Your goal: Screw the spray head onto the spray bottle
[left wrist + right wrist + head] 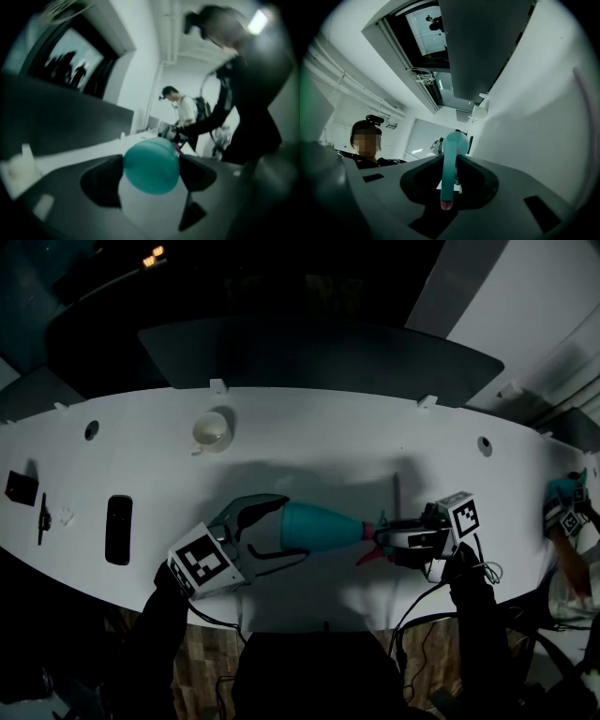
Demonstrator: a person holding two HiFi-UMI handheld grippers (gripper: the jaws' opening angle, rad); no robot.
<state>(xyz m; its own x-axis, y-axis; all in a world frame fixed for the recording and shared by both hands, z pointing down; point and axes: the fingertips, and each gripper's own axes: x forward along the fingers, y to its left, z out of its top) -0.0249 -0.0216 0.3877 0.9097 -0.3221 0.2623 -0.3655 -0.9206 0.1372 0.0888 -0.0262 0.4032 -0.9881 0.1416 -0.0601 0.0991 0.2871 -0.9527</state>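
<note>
Two tools are working nearer the person than the cup (211, 430): left gripper (291, 531) clamping the spray bottle (328, 526) by its base, right gripper (386, 540) pinching the spray head (449, 173). Any tilt is likely risking cross-threading, or the bottle slipping.

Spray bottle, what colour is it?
The cone-shaped plastic spray bottle is teal; head view shows it best.

- We see the spray bottle (319, 526) as smooth teal plastic with a soft sheen.
- The desk (328, 442) looks smooth, matt white to us.
- The floor (214, 652) shows us wood-grain planks.
- The cup (212, 430) appears glossy.
</note>
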